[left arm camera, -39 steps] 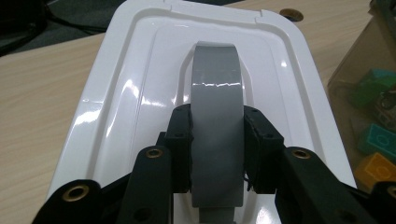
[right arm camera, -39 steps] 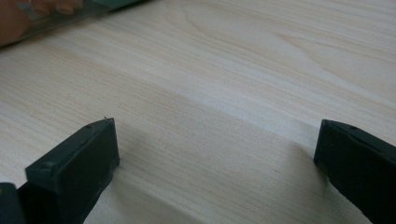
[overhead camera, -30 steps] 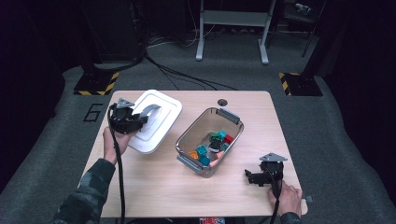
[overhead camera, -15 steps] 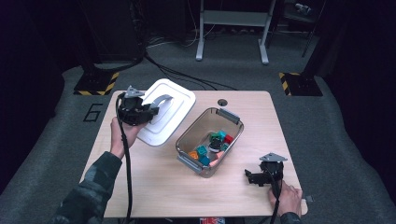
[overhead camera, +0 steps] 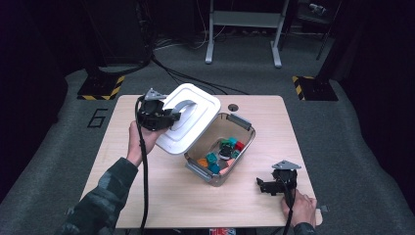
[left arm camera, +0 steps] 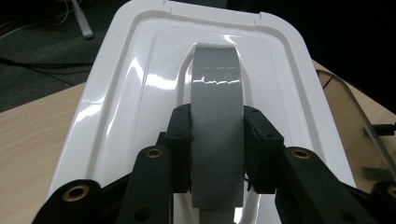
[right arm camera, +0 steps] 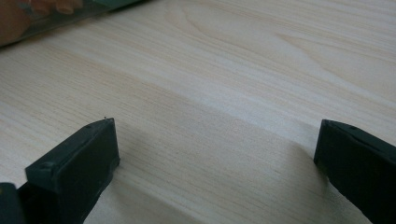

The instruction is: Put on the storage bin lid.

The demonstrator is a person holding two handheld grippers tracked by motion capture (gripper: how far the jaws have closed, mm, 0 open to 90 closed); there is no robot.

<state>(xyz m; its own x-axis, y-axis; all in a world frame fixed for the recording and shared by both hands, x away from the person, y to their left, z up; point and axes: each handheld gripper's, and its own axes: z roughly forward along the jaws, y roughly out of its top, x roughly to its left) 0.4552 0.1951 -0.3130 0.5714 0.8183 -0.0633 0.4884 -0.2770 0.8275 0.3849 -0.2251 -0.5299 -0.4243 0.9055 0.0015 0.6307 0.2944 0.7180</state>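
The left gripper (overhead camera: 171, 117) holds the white lid (overhead camera: 188, 117) by its grey handle (left arm camera: 217, 121); in the left gripper view the 2 black jaws press against either side of that grey strap, and the strap's lower end is cut off at the bottom edge. The lid is tilted and lifted off the table (overhead camera: 161, 196), its right edge just over the near-left rim of the clear container (overhead camera: 242, 128). How far the lid overlaps the container's opening is hard to tell from the high view, since the lid covers that corner. The left hand (overhead camera: 139, 139) is partly hidden behind the gripper and its black cable.

Inside the container lie small coloured pieces (overhead camera: 220, 154), teal, orange and red among them; their shapes are too small to make out.

The right gripper (overhead camera: 264, 186) rests near the table's front right corner, well apart from the container. Its jaws stand wide, with bare wood between them in the right gripper view, where both are cut off at the frame's edge. At that view's top left corner a blurred fingertip and a strip of clear plastic show.
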